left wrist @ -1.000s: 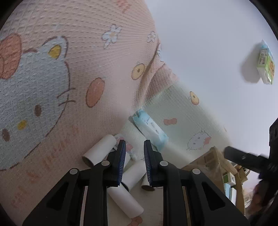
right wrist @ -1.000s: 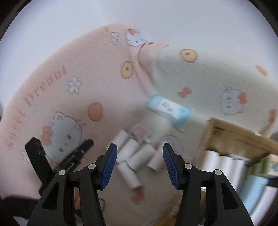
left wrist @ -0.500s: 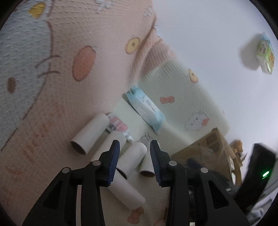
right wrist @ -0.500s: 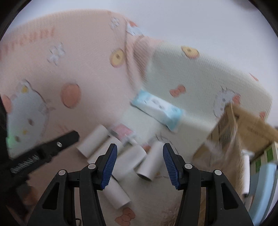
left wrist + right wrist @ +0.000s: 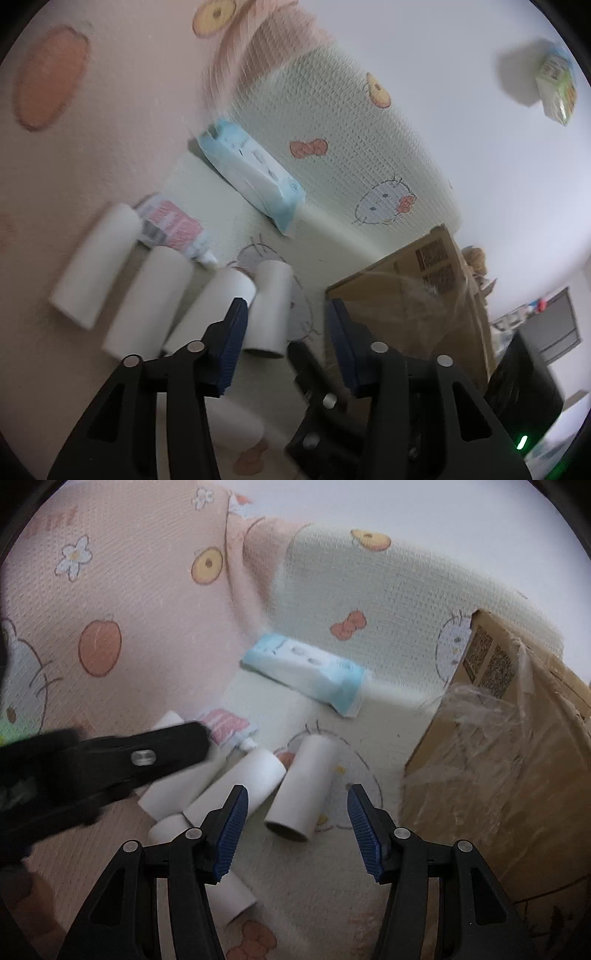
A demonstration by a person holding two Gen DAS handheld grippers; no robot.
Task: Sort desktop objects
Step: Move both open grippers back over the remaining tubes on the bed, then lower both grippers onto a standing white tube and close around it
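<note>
A pink-and-cream cartoon-cat blanket (image 5: 122, 602) covers the surface, rumpled into a ridge at the far side. Behind it rises a plain white wall (image 5: 461, 110). At the far right of the left wrist view stands a dark device (image 5: 524, 398) showing a small green light.

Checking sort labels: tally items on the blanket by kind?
White rolls: 5
Blue-and-white wipes pack: 1
Pink-and-white tube: 1
Cardboard box: 1
Green packet apart, against the white background: 1
Total: 9
</note>
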